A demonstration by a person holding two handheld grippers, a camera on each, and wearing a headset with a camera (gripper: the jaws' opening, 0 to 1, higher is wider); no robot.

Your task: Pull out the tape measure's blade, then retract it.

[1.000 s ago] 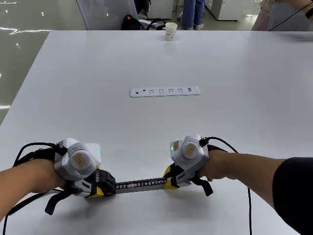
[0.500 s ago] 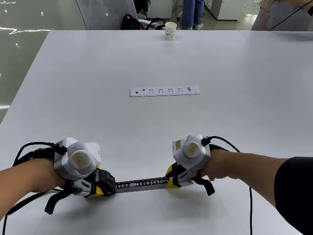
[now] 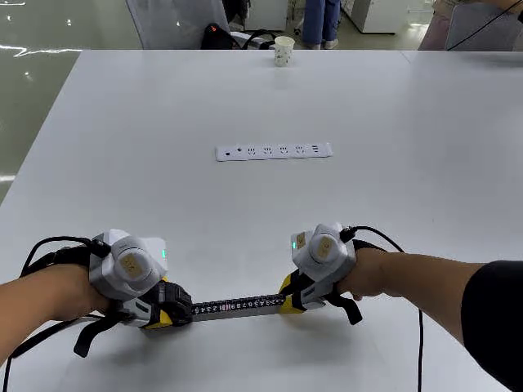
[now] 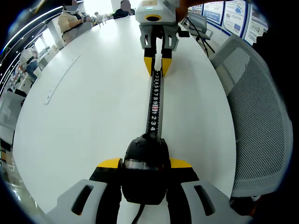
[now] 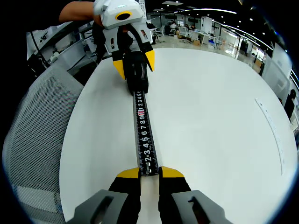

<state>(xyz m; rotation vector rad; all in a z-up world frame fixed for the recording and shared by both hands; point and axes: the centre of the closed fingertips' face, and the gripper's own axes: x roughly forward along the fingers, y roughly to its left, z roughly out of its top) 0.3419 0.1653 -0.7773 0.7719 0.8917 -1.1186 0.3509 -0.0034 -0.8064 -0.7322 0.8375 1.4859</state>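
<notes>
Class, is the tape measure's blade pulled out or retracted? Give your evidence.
Pulled out: the numbered blade stretches from the case in the left gripper to the right gripper, shut on its tip.

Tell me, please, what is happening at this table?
A person holds a yellow-tipped tool in each hand. The left tool is shut on the black tape measure case, and the right tool pinches the tip of its dark numbered blade. The blade is pulled out a short length between them, just over the white table.

tip: dark numbered tape blade [image 5: 142, 135] runs into the right hand-held gripper [image 5: 150, 172], hook's hidden
case: black tape measure body [image 4: 145, 175] half buried in left hand-held gripper [image 4: 145, 163]
</notes>
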